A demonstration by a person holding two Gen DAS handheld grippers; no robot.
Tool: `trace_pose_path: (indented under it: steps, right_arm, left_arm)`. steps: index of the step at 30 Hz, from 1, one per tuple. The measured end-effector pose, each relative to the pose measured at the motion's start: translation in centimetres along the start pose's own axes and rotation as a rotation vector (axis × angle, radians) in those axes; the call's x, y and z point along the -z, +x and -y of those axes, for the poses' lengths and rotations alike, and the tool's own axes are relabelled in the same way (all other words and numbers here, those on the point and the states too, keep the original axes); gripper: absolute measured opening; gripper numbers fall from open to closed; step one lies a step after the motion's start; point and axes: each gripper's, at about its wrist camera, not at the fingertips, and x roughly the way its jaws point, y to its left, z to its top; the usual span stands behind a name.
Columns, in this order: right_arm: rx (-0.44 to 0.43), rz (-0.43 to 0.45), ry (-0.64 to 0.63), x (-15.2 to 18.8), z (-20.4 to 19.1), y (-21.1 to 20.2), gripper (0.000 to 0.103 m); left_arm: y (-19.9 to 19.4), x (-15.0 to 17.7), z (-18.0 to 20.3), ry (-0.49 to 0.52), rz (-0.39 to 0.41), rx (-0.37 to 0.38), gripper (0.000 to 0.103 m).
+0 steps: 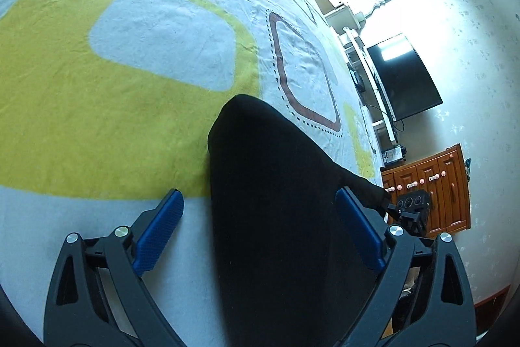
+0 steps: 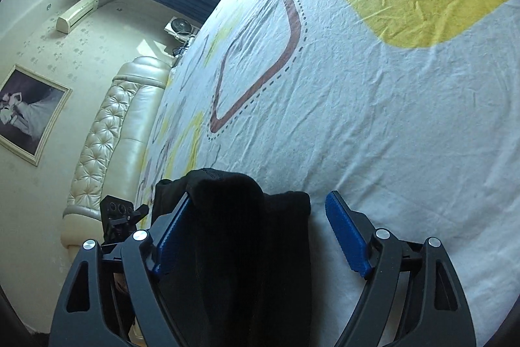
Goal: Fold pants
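Both my left fingers (image 1: 260, 236) and right fingers (image 2: 260, 236) stand wide open, gripping nothing; the black fabric pants (image 1: 276, 200) lie between them on the patterned white-and-yellow bedsheet (image 1: 130, 86). Closing carelessly could pinch one layer, dragging the fold apart.

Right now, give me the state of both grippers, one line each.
Left gripper: open, black pants lying between its jaws, not clamped.
Right gripper: open, pants between its jaws and against the left pad, not clamped.

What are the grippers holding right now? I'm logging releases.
Nothing: the black pants lie between the open jaws of both the left gripper and right gripper, unpinched.
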Motion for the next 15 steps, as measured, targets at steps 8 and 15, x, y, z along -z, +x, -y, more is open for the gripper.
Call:
trace_pose_path:
  steps: [8,15]
  right_arm:
    - [-0.207,0.018,0.040,-0.5,1.1,-0.2,0.084]
    - [-0.084,-0.001,-0.029,-0.3,-0.6,1.1,0.085]
  left_arm:
    - [1.1,-0.5,1.0,0.077,0.015,-0.047,0.094]
    - [1.4,-0.7,1.6,0.115,-0.001,-0.085,0.094]
